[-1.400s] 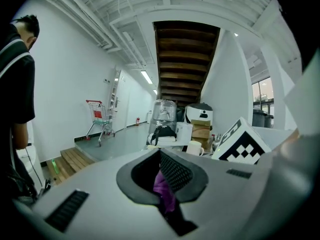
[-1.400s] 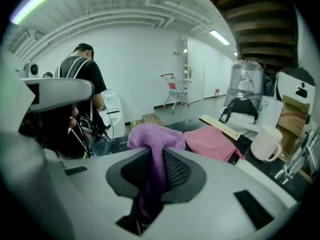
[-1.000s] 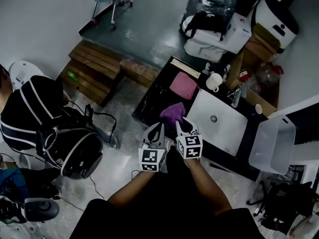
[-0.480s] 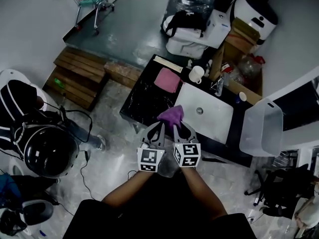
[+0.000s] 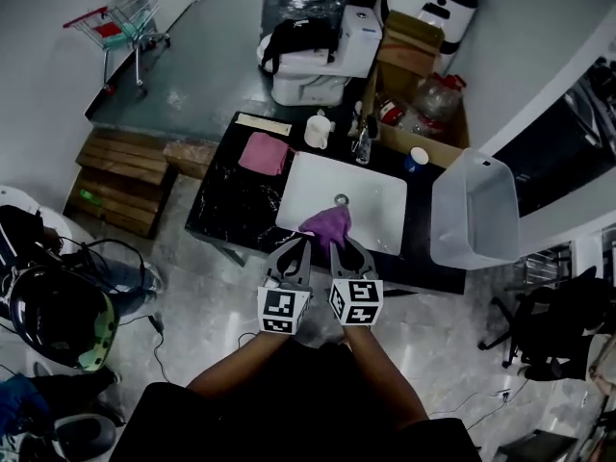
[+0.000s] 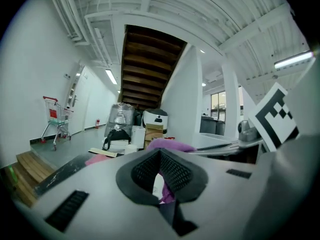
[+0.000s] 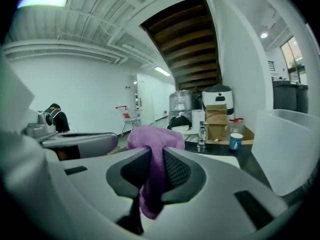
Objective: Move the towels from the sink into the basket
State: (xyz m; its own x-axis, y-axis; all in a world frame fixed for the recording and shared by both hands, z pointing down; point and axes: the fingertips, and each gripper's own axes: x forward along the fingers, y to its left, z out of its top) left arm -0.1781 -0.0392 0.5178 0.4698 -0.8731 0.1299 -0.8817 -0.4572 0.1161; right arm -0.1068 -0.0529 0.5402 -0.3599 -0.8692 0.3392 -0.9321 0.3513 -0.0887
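Note:
My right gripper (image 5: 339, 244) (image 7: 152, 159) is shut on a purple towel (image 5: 327, 223) (image 7: 152, 140), which bunches above its pads and hangs below them. The towel is held in the air over the front of the white sink (image 5: 377, 205). Close on its left, my left gripper (image 5: 300, 246) (image 6: 159, 156) has its tips together; a slit lower down shows the purple towel (image 6: 170, 145) beyond. A pink towel (image 5: 264, 152) (image 6: 97, 159) lies flat on the black counter (image 5: 231, 210) left of the sink. The pale plastic basket (image 5: 470, 210) (image 7: 287, 144) stands at the counter's right end.
A white mug (image 5: 318, 130), the faucet (image 5: 363, 142) and a blue-banded cup (image 5: 416, 159) (image 7: 235, 141) line the back of the counter. Boxes and bags stand behind it. A helmet (image 5: 53, 316) lies on the floor at the left, a shopping cart (image 5: 130, 22) further off.
Both grippers have moved right with the purple towel, from over the black counter to over the sink's front. The basket now lies further into the head view.

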